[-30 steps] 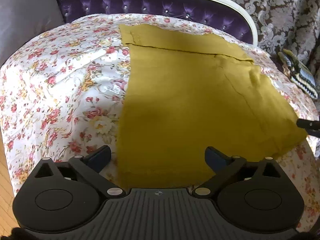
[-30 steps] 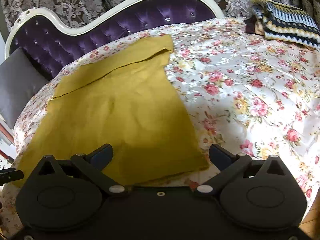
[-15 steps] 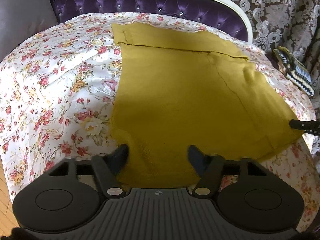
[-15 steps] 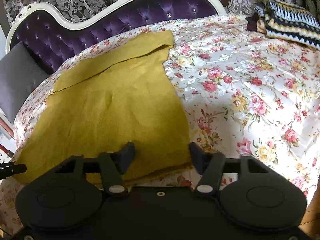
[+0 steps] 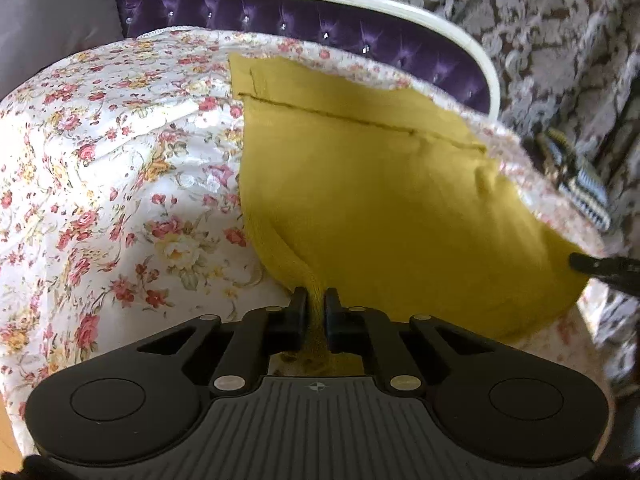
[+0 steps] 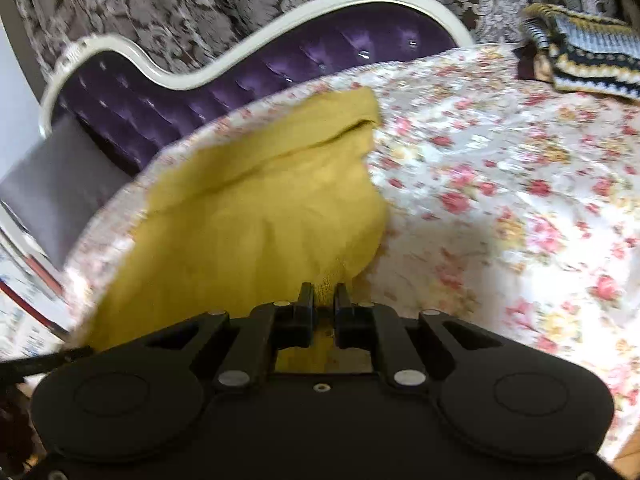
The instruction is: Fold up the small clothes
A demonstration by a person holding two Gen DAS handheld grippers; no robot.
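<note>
The cloth (image 5: 380,208), a mustard-yellow garment, is spread on the bed (image 5: 100,184), its far edge near the purple headboard (image 5: 304,28). It is judged to be light, soft and limp: it will sag between two held points and offers no stiffness of its own. The weave looks matte and slightly coarse, so slipping from the pads is judged unlikely. A stitched seam runs across the far end, with a folded band beyond it.

The near edge is taken at its two corners. The left tongs (image 5: 316,304) are clenched on the near left corner, where the fabric is gathered into a narrow ridge between the pads. The right tongs (image 6: 323,300) are closing on the near right corner, with fabric pinched between the fingers. Corner holds are judged correct for a fold, since the edge can then be kept taut.

The bed is covered with a glossy sheet printed with flowers; it is judged slick, so the cloth may slide when pulled. A striped knitted item (image 6: 584,48) lies well apart, at the far right corner.
</note>
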